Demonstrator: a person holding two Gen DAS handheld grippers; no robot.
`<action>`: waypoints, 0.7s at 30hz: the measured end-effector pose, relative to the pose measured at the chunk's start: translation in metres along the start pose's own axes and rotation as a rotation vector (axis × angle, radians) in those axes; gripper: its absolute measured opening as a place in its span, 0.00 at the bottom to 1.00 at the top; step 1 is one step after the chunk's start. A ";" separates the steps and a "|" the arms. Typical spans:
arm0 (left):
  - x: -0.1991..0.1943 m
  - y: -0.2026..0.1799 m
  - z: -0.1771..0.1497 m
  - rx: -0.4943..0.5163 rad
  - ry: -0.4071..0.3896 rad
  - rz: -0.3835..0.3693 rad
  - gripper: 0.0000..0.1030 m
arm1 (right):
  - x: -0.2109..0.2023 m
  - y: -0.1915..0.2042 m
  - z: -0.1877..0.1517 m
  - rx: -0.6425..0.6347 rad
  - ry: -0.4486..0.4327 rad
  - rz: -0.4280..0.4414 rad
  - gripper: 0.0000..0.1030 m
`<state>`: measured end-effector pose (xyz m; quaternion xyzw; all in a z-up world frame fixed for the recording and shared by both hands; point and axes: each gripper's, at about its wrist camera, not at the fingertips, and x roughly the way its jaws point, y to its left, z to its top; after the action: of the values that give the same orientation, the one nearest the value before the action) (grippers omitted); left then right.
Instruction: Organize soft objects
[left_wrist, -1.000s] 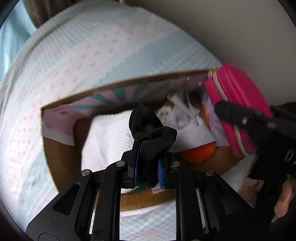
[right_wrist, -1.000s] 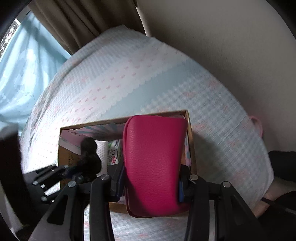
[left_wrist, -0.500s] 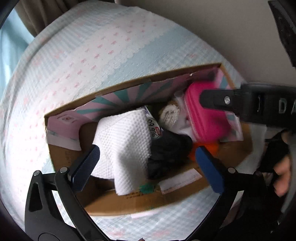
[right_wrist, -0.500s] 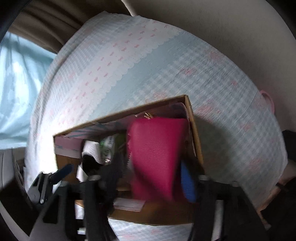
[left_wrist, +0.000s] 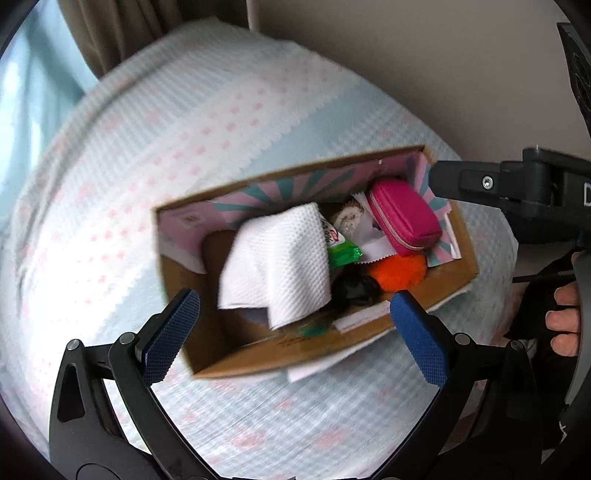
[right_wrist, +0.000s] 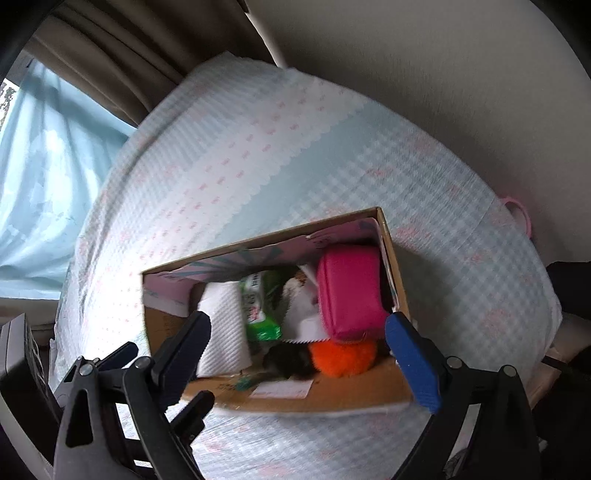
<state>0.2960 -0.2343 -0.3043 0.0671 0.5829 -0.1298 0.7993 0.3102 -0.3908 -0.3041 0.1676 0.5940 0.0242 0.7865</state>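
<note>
An open cardboard box (left_wrist: 373, 332) (right_wrist: 258, 240) stands on the bed. Inside lie a white towel (left_wrist: 277, 269) (right_wrist: 221, 328), a green packet (left_wrist: 341, 247) (right_wrist: 258, 306), a pink pouch (left_wrist: 404, 218) (right_wrist: 351, 291), an orange pompom (left_wrist: 399, 271) (right_wrist: 343, 356) and a black cloth (left_wrist: 354, 290) (right_wrist: 291, 362). Above the box's near wall my left gripper (left_wrist: 295, 332) is wide open and holds nothing. My right gripper (right_wrist: 299, 350) hangs over the box with its jaws opening and nothing between them. The pouch rests in the box beneath it.
The bed wears a pale blue and white checked cover (left_wrist: 258, 110). A beige wall (right_wrist: 443, 74) rises behind, with curtains (right_wrist: 55, 166) at the left. A pink loop (right_wrist: 517, 210) lies at the bed's right edge. A person's hand (left_wrist: 561, 321) shows at the right.
The left gripper opened and the black cloth dropped into the box. The right gripper let go of the pink pouch, which now lies in the box. Both grippers rose.
</note>
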 end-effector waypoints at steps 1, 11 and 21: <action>-0.011 0.002 -0.002 -0.001 -0.018 0.002 1.00 | -0.011 0.006 -0.003 -0.010 -0.017 -0.003 0.91; -0.166 0.046 -0.043 -0.082 -0.249 0.009 1.00 | -0.147 0.078 -0.054 -0.131 -0.250 -0.028 0.91; -0.304 0.077 -0.108 -0.125 -0.562 0.063 1.00 | -0.260 0.146 -0.136 -0.269 -0.539 -0.090 0.91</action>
<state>0.1321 -0.0934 -0.0523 -0.0030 0.3431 -0.0820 0.9357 0.1290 -0.2828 -0.0534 0.0359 0.3620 0.0225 0.9312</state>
